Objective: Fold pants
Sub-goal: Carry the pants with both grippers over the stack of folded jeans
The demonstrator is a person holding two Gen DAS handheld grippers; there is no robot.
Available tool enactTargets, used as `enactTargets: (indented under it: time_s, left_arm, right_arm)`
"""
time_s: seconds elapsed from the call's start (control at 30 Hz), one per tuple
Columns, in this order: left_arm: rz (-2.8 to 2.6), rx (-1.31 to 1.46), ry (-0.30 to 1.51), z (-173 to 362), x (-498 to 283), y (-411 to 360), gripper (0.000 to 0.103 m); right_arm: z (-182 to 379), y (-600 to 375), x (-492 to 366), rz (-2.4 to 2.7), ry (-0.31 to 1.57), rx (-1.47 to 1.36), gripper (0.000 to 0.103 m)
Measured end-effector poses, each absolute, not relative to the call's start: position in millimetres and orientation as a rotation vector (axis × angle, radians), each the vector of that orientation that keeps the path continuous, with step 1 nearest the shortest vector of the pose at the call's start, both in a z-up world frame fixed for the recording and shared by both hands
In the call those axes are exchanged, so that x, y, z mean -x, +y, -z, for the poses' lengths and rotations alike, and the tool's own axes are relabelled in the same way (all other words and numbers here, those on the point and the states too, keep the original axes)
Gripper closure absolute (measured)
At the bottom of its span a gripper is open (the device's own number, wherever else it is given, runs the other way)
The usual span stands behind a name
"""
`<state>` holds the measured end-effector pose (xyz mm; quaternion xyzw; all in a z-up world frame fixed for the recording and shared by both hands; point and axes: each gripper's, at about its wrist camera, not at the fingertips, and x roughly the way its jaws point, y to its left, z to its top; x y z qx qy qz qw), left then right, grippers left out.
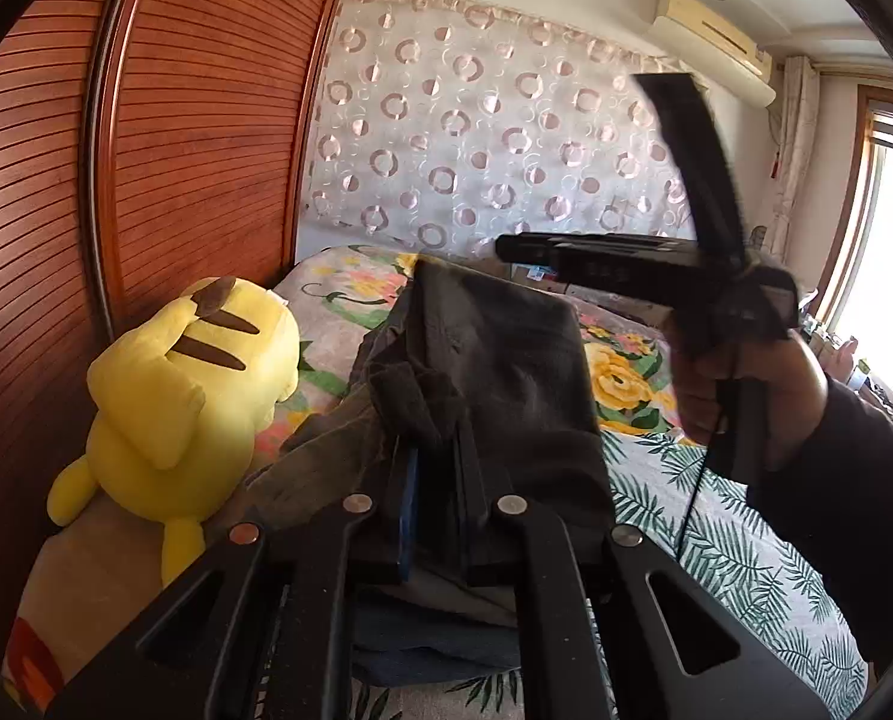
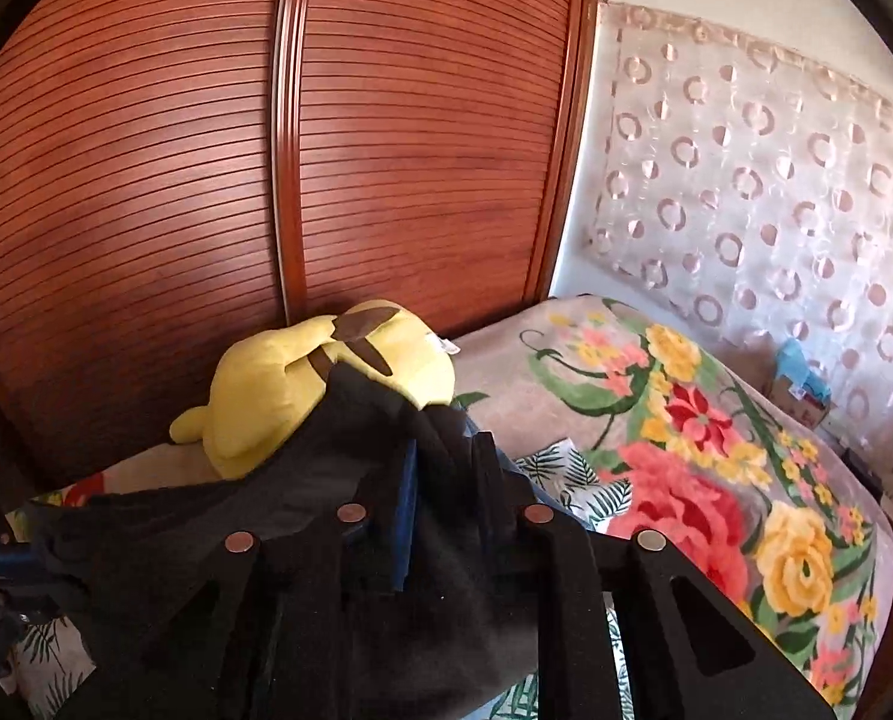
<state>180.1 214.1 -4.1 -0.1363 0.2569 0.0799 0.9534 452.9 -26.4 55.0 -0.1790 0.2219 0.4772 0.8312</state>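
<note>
Dark grey pants (image 1: 506,360) hang in a bunched fold above the bed. My left gripper (image 1: 437,456) is shut on a gathered edge of the cloth, which fills the narrow gap between its fingers. In the left wrist view the right gripper (image 1: 506,247) reaches in from the right, held by a hand (image 1: 746,384), with its tip at the top edge of the pants. In the right wrist view the pants (image 2: 206,534) drape over and between the fingers of my right gripper (image 2: 443,456), which stand close together on the cloth. The lower part of the pants is hidden.
A yellow plush toy (image 1: 194,396) (image 2: 278,396) lies on the bed against the slatted wooden wardrobe (image 1: 206,120). A flowered blanket (image 2: 716,456) covers the bed. A curtain with rings (image 1: 476,138) hangs behind, and a window (image 1: 890,276) is at the right.
</note>
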Motion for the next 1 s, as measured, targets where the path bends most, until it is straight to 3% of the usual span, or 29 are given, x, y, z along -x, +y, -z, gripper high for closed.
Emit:
enactTargets:
  time_s: [0.63, 0.83, 0.93, 1.0]
  left_arm:
    - [-0.206, 0.235, 0.568, 8, -184, 215, 0.092]
    - [-0.219, 0.212, 0.568, 3, -179, 213, 0.088]
    - [-0.224, 0.209, 0.557, -1, -175, 214, 0.078]
    - [-0.224, 0.215, 0.543, -5, -170, 215, 0.077]
  right_arm:
    - [-33, -87, -480, -0.934, 0.595, 0.316, 0.083]
    - [-44, -98, -447, -0.934, 0.553, 0.297, 0.083]
    - [-53, -104, -422, -0.933, 0.529, 0.292, 0.083]
    - [-56, -108, -407, -0.926, 0.511, 0.292, 0.083]
